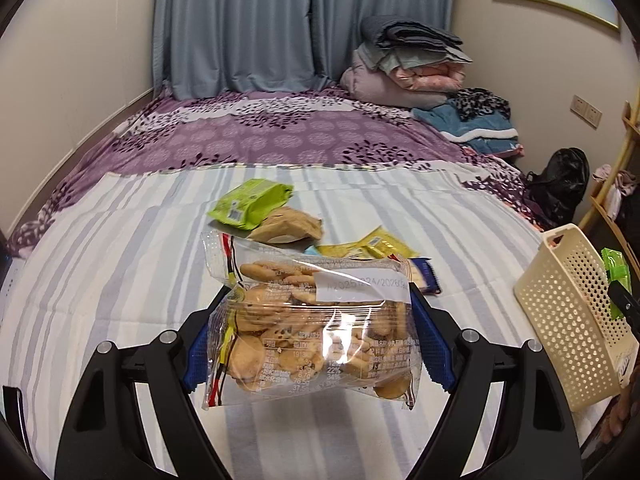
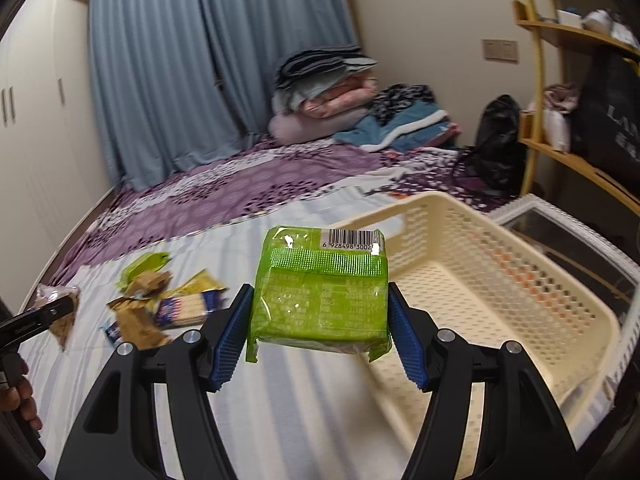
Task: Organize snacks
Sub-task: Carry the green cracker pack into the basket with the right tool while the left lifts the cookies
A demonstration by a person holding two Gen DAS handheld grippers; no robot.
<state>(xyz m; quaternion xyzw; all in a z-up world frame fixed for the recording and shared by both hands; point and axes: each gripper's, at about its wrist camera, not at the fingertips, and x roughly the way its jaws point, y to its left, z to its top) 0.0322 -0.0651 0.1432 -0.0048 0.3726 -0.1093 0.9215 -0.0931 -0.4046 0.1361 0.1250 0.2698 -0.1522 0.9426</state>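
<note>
My left gripper (image 1: 310, 336) is shut on a clear bag of small cookies (image 1: 308, 320), held above the striped bedsheet. My right gripper (image 2: 320, 324) is shut on a green snack packet (image 2: 320, 288), lifted just left of the cream perforated basket (image 2: 500, 280). That basket (image 1: 568, 312) shows at the right edge of the left wrist view, with the right gripper's green packet (image 1: 616, 276) behind it. A heap of loose snacks (image 1: 280, 216) lies on the sheet: a green pack, brown wrappers, yellow packets and a blue cracker pack (image 2: 188, 308). In the right wrist view the left gripper's cookie bag (image 2: 60, 312) appears at far left.
The bed's purple floral cover (image 1: 280, 136) stretches back to blue curtains (image 1: 248, 28). Folded bedding (image 1: 408, 64) is stacked at the far right corner. A black bag (image 1: 560, 184) and wooden shelves (image 2: 580, 100) stand right of the bed. A white-framed glass surface (image 2: 568, 240) lies beyond the basket.
</note>
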